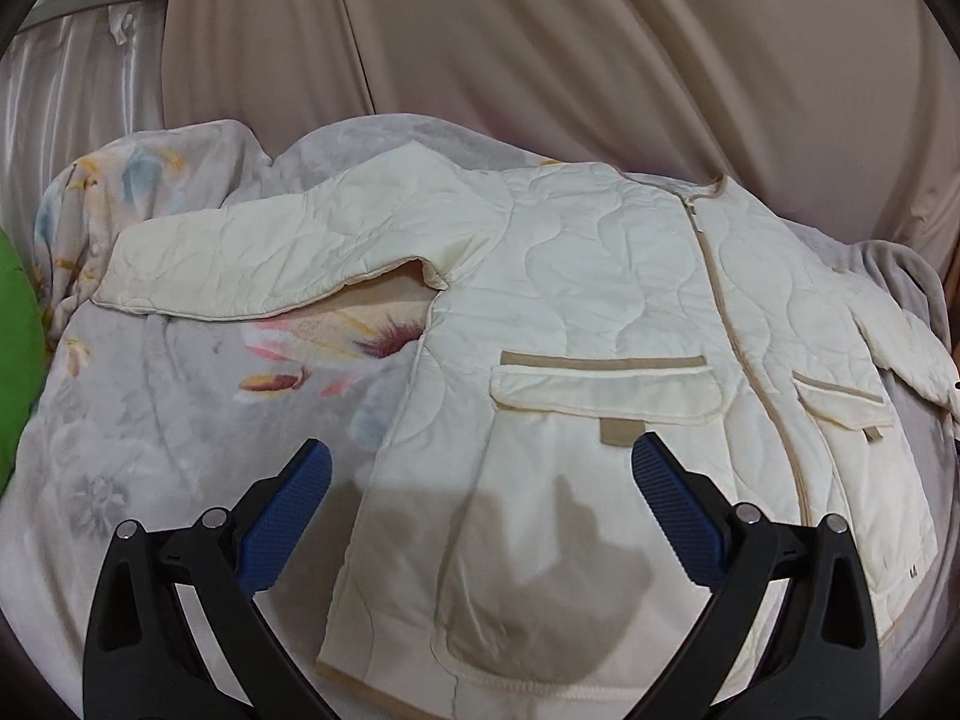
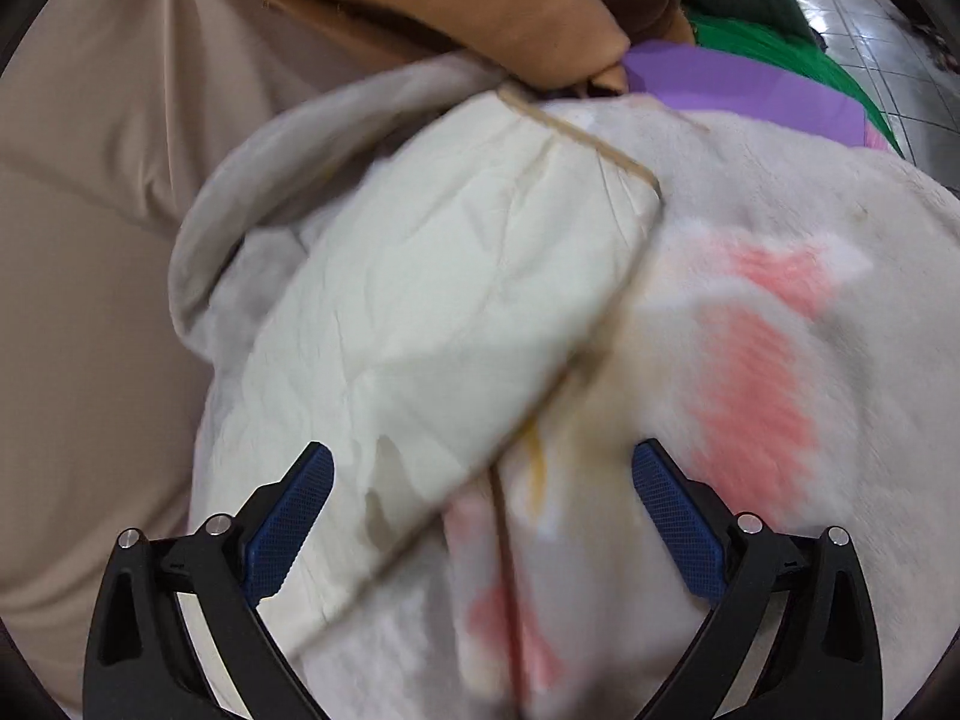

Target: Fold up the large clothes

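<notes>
The jacket (image 1: pixel 600 312) is lying fully spread, nothing folded; left gripper (image 1: pixel 480 492) and right gripper (image 2: pixel 480 498) are hovering, jaws spread, seemingly empty.

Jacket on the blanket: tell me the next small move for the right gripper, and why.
Probably lower the right gripper onto the sleeve and close on it near the tan-trimmed cuff. Its jaws are open and hold nothing, and that sleeve lies spread outward on the blanket. The jacket lies flat and zipped, both sleeves out, so folding a sleeve inward seems the first step.
</notes>
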The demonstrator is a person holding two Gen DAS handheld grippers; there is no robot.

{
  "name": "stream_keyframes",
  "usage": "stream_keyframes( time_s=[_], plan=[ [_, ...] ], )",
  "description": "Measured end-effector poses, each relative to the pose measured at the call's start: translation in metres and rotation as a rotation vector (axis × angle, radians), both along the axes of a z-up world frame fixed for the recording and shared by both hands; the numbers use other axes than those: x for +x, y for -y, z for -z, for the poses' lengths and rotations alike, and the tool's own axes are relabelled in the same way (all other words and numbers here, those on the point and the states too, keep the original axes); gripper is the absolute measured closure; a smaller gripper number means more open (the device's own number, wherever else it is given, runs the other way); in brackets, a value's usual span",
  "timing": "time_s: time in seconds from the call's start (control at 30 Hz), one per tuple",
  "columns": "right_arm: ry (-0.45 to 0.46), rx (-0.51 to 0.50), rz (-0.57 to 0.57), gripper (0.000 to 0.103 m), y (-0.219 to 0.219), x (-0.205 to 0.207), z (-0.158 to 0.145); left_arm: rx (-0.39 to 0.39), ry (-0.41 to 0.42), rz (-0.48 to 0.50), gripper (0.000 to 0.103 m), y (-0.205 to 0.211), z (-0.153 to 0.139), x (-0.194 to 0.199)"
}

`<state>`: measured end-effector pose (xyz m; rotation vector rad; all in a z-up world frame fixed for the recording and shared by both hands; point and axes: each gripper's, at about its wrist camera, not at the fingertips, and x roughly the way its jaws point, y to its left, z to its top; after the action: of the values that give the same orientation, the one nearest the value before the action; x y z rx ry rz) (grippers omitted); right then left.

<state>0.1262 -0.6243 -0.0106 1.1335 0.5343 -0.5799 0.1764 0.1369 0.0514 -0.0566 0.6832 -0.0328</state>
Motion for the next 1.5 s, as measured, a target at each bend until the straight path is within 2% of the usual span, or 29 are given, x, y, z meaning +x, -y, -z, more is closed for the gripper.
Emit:
stream_keyframes(
  time_s=[0.07, 0.13, 0.27, 0.33, 0.43, 0.53, 0.6, 0.63, 0.67, 0.7, 0.73, 0.77, 0.8, 0.83, 0.9, 0.97, 1.03, 1.13, 1.2, 1.23, 1.3, 1.37, 1.4, 1.43, 1.47, 1.5],
  plan=[
    [0.051, -0.022, -0.04, 0.066, -0.002, 0.018, -0.014, 0.004, 0.002, -0.007, 0.005, 0.002, -0.001, 0.005],
    [0.062, -0.092, -0.079, 0.091, -0.015, 0.039, -0.041, 0.015, 0.014, -0.009, 0.006, 0.003, -0.004, 0.01],
    [0.183, -0.371, -0.277, 0.093, -0.099, 0.088, -0.131, 0.029, 0.056, -0.003, 0.006, 0.011, -0.019, 0.021],
    [0.276, -0.486, -0.461, 0.093, -0.17, 0.116, -0.174, 0.018, 0.081, 0.007, 0.006, 0.017, -0.028, 0.024],
    [0.356, -0.59, -0.738, 0.093, -0.277, 0.148, -0.204, -0.003, 0.104, 0.036, 0.006, 0.027, -0.04, 0.032],
    [0.362, -0.631, -0.999, 0.094, -0.382, 0.177, -0.197, -0.02, 0.103, 0.055, 0.006, 0.037, -0.047, 0.044],
    [0.294, -0.667, -1.14, 0.092, -0.447, 0.198, -0.171, -0.051, 0.095, 0.072, 0.006, 0.042, -0.048, 0.054],
    [0.249, -0.677, -1.194, 0.083, -0.471, 0.209, -0.155, -0.073, 0.082, 0.082, 0.006, 0.044, -0.047, 0.063],
    [0.193, -0.682, -1.249, 0.068, -0.494, 0.218, -0.138, -0.096, 0.063, 0.096, 0.006, 0.046, -0.046, 0.071],
    [0.118, -0.697, -1.297, 0.058, -0.517, 0.225, -0.118, -0.125, 0.029, 0.114, 0.006, 0.048, -0.042, 0.083],
    [0.054, -0.723, -1.321, 0.05, -0.534, 0.228, -0.103, -0.145, -0.004, 0.129, 0.006, 0.05, -0.037, 0.093],
    [0.006, -0.761, -1.328, 0.05, -0.545, 0.225, -0.092, -0.164, -0.038, 0.134, 0.006, 0.051, -0.033, 0.104],
    [-0.022, -0.798, -1.333, 0.05, -0.551, 0.221, -0.089, -0.19, -0.066, 0.134, 0.006, 0.05, -0.028, 0.113],
    [-0.01, -0.809, -1.335, 0.05, -0.552, 0.211, -0.093, -0.223, -0.095, 0.142, 0.006, 0.048, -0.022, 0.123],
    [0.044, -0.804, -1.311, 0.04, -0.53, 0.187, -0.108, -0.271, -0.15, 0.148, 0.006, 0.042, -0.01, 0.141],
    [0.1, -0.795, -1.225, 0.026, -0.487, 0.165, -0.125, -0.305, -0.195, 0.132, 0.006, 0.035, 0.004, 0.156],
    [0.113, -0.771, -1.127, 0.023, -0.435, 0.151, -0.129, -0.347, -0.24, 0.115, 0.006, 0.031, 0.017, 0.172],
    [0.071, -0.677, -0.948, 0.021, -0.353, 0.144, -0.125, -0.388, -0.29, 0.113, 0.007, 0.029, 0.029, 0.193],
    [0.042, -0.531, -0.82, 0.019, -0.297, 0.145, -0.112, -0.413, -0.309, 0.101, 0.011, 0.029, 0.035, 0.206],
    [0.045, -0.439, -0.778, 0.019, -0.275, 0.145, -0.101, -0.417, -0.311, 0.103, 0.017, 0.03, 0.036, 0.209],
    [0.054, -0.292, -0.731, 0.019, -0.249, 0.147, -0.079, -0.406, -0.3, 0.121, 0.04, 0.034, 0.036, 0.212],
    [0.039, -0.232, -0.72, 0.019, -0.239, 0.155, -0.065, -0.385, -0.302, 0.151, 0.079, 0.04, 0.034, 0.215],
    [0.016, -0.224, -0.721, 0.021, -0.238, 0.162, -0.06, -0.367, -0.304, 0.146, 0.085, 0.043, 0.033, 0.216],
    [-0.001, -0.221, -0.733, 0.033, -0.24, 0.169, -0.057, -0.345, -0.294, 0.142, 0.093, 0.045, 0.029, 0.215],
    [-0.009, -0.221, -0.756, 0.05, -0.249, 0.176, -0.055, -0.327, -0.275, 0.153, 0.097, 0.046, 0.023, 0.213],
    [-0.028, -0.255, -0.769, 0.061, -0.257, 0.182, -0.06, -0.303, -0.243, 0.159, 0.097, 0.047, 0.015, 0.21]
  ],
)
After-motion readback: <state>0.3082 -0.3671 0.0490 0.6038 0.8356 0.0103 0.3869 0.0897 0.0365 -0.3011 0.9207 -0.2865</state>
